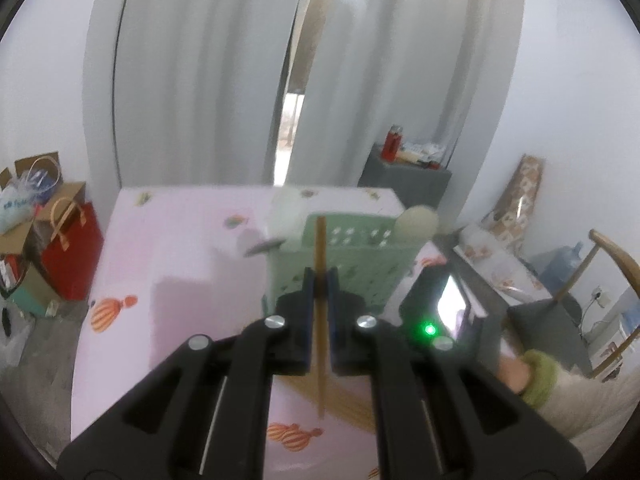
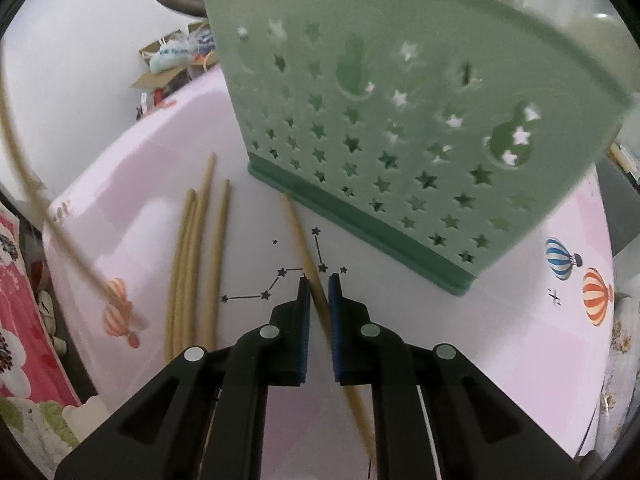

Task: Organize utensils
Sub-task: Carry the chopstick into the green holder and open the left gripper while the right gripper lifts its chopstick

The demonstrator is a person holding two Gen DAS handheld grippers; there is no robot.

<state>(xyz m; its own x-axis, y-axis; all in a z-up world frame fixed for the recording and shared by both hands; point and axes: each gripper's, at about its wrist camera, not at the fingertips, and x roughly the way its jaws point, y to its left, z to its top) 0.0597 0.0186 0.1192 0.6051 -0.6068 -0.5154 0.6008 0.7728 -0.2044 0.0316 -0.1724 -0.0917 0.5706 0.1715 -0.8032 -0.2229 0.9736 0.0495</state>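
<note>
Each gripper clamps 1 chopstick, the left gripper (image 1: 320, 280) raising its chopstick (image 1: 321, 240) before the green holder (image 2: 400, 120) and the right gripper (image 2: 319, 280) pinching its own chopstick (image 2: 304, 248) on the table (image 2: 480, 340), so the next move is probably a tip-first drop into the holder.

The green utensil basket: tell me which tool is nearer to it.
Hard to call. The left tool, holding a chopstick, is raised in front of the basket. The right tool, gripping another chopstick, sits low near its base.

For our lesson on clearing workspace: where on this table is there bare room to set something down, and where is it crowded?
Bare: the pink tabletop left of the green holder, and the patch beside the balloon prints at the holder's right. Crowded: the loose chopsticks and the strip before the holder.
</note>
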